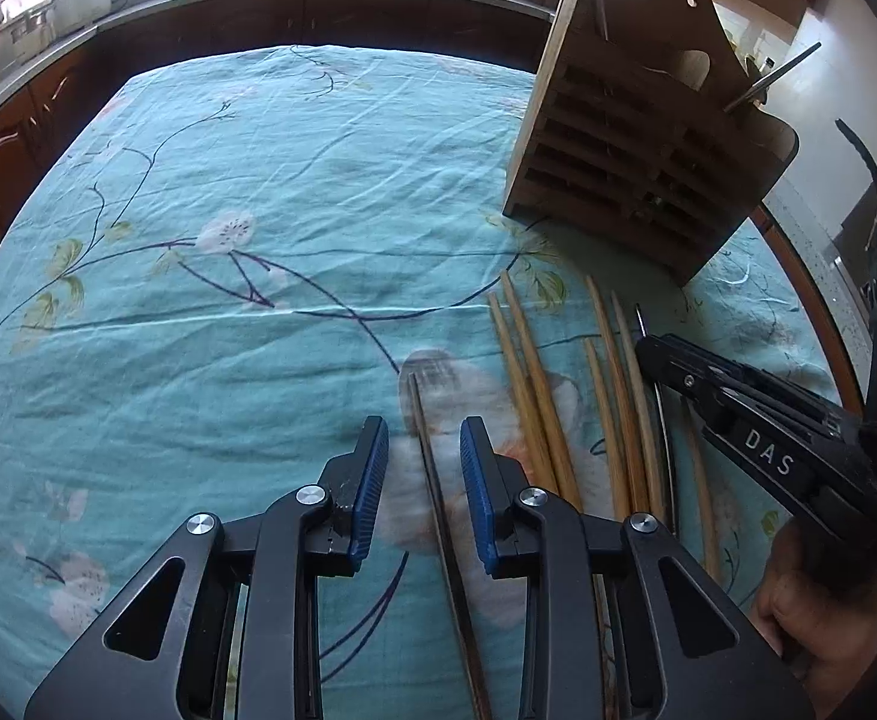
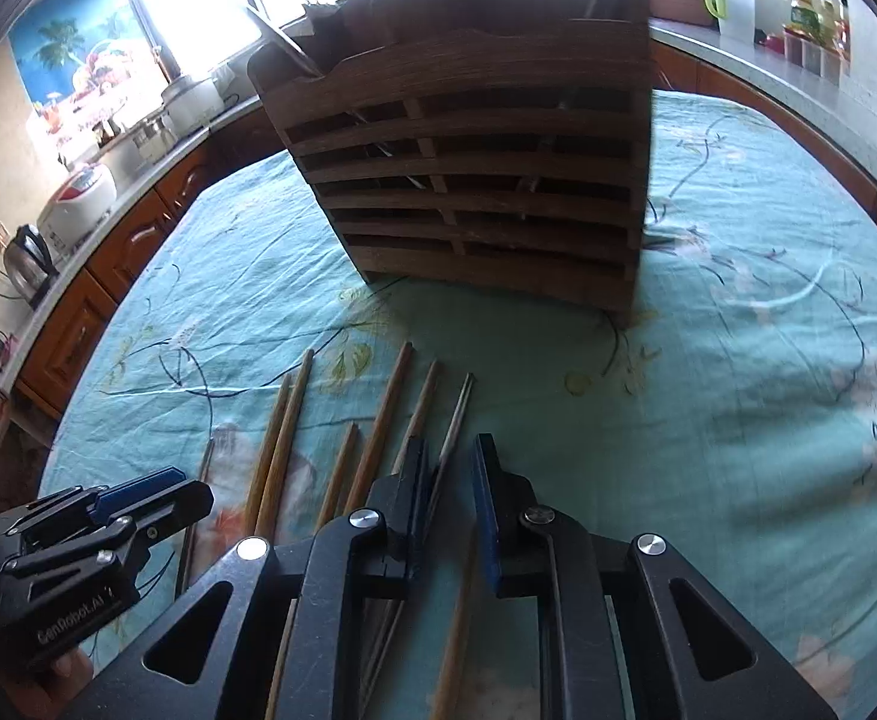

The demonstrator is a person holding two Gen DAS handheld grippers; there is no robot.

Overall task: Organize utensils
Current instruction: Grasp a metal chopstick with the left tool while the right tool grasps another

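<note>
Several wooden chopsticks [image 1: 534, 390] lie side by side on the teal floral cloth; they also show in the right wrist view [image 2: 378, 420]. A dark chopstick [image 1: 432, 480] lies between the open jaws of my left gripper [image 1: 424, 450], not gripped. My right gripper [image 2: 451, 462] is open around a thin metal pair of chopsticks [image 2: 453, 426]; it also shows in the left wrist view [image 1: 648, 354]. The slatted wooden utensil holder [image 1: 636, 138] stands beyond the chopsticks, with some utensils in it; it also shows in the right wrist view [image 2: 474, 180].
The teal cloth [image 1: 228, 330] covers a round table. Brown cabinets [image 2: 108, 276] and a counter with a kettle [image 2: 27, 264] and a rice cooker [image 2: 78, 198] curve around the table's far side.
</note>
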